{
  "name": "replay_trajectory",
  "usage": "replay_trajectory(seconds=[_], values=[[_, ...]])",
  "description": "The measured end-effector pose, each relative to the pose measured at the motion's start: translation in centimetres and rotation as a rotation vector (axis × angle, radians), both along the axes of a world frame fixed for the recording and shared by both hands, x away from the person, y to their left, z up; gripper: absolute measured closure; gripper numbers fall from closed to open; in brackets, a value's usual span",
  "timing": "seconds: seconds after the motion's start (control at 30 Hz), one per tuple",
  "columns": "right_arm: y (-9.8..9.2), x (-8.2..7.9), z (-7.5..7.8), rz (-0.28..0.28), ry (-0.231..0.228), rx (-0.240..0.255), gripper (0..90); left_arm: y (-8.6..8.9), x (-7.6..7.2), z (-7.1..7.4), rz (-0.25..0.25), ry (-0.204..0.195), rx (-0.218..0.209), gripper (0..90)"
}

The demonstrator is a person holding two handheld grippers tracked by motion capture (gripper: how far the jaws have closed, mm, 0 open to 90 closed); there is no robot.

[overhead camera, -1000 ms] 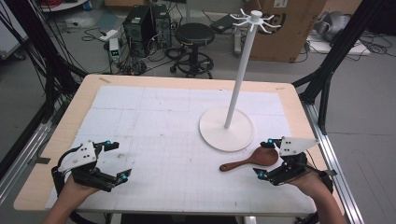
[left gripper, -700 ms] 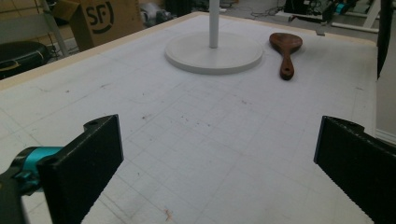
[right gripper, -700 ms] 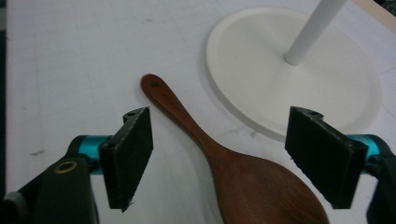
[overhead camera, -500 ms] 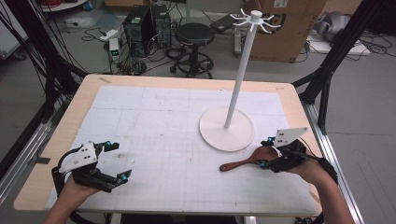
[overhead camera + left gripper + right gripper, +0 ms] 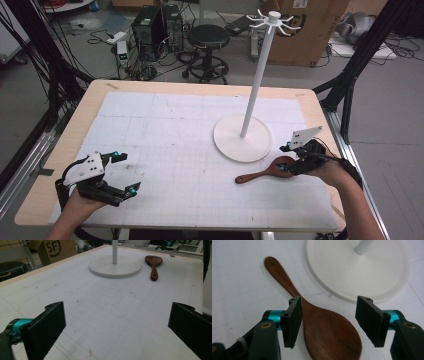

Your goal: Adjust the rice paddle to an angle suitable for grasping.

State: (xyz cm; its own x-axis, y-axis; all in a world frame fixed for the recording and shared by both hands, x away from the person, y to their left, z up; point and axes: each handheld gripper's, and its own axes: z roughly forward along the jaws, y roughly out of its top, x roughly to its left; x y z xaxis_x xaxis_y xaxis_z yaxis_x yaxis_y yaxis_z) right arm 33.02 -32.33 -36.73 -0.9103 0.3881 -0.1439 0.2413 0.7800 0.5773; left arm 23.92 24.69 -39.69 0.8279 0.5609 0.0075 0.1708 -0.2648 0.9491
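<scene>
A dark wooden spoon (image 5: 265, 173) lies flat on the white mat, its bowl beside the round base of a white hook stand (image 5: 230, 140). My right gripper (image 5: 281, 159) is low over the bowl and straddles it. In the right gripper view the bowl (image 5: 329, 332) lies between the two pads; the jaws have just been closing, and a gap shows at the right-hand pad (image 5: 369, 320). My left gripper (image 5: 126, 172) rests near the front left corner with its jaws wide open and nothing between them (image 5: 120, 315). The spoon (image 5: 153, 263) lies far ahead of it.
The stand's tall pole (image 5: 255, 85) rises from its base (image 5: 352, 270) just beyond the right gripper, with hooks at the top. The table's right edge (image 5: 325, 150) is close to the right hand. A stool, boxes and cables lie on the floor behind the table.
The right gripper has slid a short way toward the stand and onto the spoon's bowl, with its jaws narrower. Neither the spoon nor the left gripper has moved.
</scene>
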Motion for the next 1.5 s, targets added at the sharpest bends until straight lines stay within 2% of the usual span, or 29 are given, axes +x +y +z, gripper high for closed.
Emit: replay_trajectory(seconds=[0.2,0.33,0.37,0.47,0.7,0.73,0.8,0.83,0.93,1.17,1.27,1.3,1.5], values=[[0.1,1.2,0.1,-0.027,0.009,-0.054,46.5,0.0,0.0,0.0,0.002,-0.001,0.002,1.9],[0.0,1.8,-0.1,-0.047,0.018,-0.067,52.1,0.0,0.0,-0.1,0.0,-0.001,0.01,1.9],[0.0,2.1,-0.2,-0.053,0.022,-0.089,55.8,0.0,0.0,-0.1,-0.001,-0.002,0.01,1.9],[0.0,2.4,-0.3,-0.062,0.035,-0.101,56.7,0.0,0.0,-0.1,0.002,0.0,0.011,1.9],[-0.3,3.8,-0.7,-0.107,0.05,-0.129,74.6,0.0,0.0,-0.2,0.003,0.001,0.009,1.9],[-0.3,3.8,-0.7,-0.107,0.05,-0.129,74.6,0.0,0.0,-0.2,0.003,0.001,0.009,1.9],[-0.4,4.2,-1.1,-0.13,0.071,-0.147,84.2,0.0,0.0,-0.2,0.001,0.001,0.013,1.9],[-0.4,4.4,-1.2,-0.135,0.067,-0.157,88.4,0.0,0.0,-0.2,0.002,0.001,0.014,1.9],[-0.3,4.7,-1.3,-0.141,0.075,-0.148,89.5,0.1,0.0,-0.3,0.004,0.002,0.013,1.9],[0.1,5.4,-2.2,-0.167,0.125,-0.134,89.6,0.2,0.0,-0.3,0.004,0.004,0.016,1.9],[-0.1,5.6,-2.7,-0.18,0.133,-0.101,89.6,0.2,-0.1,-0.3,0.004,0.003,0.015,1.9],[-0.2,5.6,-2.9,-0.188,0.149,-0.093,89.6,0.2,-0.1,-0.3,0.004,0.003,0.015,1.9],[-0.7,5.7,-4.0,-0.205,0.175,-0.086,89.6,0.4,-0.1,-0.3,0.008,0.004,0.016,1.9]])
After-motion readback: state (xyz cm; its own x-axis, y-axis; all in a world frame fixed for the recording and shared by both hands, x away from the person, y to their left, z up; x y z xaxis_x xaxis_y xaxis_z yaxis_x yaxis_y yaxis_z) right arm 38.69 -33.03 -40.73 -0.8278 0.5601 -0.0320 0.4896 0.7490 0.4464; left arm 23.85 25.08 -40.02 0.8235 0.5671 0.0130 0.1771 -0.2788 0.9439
